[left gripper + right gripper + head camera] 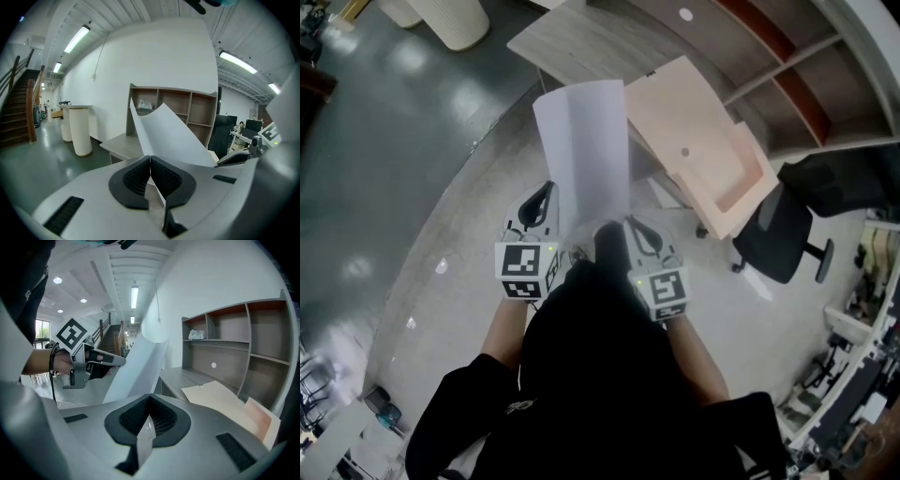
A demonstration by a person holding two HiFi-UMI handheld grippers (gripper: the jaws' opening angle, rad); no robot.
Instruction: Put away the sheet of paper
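Note:
A white sheet of paper is held up in front of me, its near edge pinched by both grippers. The left gripper is shut on the sheet's left near corner, and the right gripper is shut on its right near corner. In the left gripper view the sheet of paper rises from the closed jaws and curls to the right. In the right gripper view the sheet of paper stands up and leans left toward the left gripper. An open tan folder lies on the desk beyond the sheet.
A grey wooden desk with a shelf unit stands ahead. A black office chair is at the right. Two white round pillars stand to the left on the dark glossy floor.

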